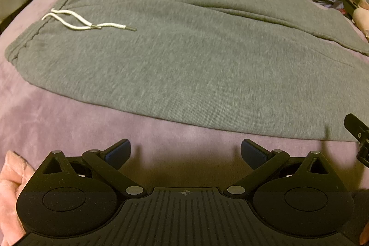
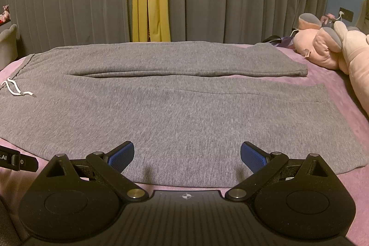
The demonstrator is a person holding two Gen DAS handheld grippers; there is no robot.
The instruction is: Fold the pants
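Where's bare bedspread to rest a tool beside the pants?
Free: the purple bedspread strip along the grey pants' near edge, and a patch beyond the leg cuffs. Crowded: far right corner, with plush toys.

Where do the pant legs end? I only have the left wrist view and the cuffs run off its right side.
Observer: In the right wrist view the far leg's cuff lies on the purple blanket, short of the pink plush toys.
Operator: And the near leg?
Observer: Its hem reaches further right than the far cuff and lies flat.
Operator: Is the right gripper holding anything?
Observer: No. The right gripper is open, its fingertips above the near edge of the gray pants.
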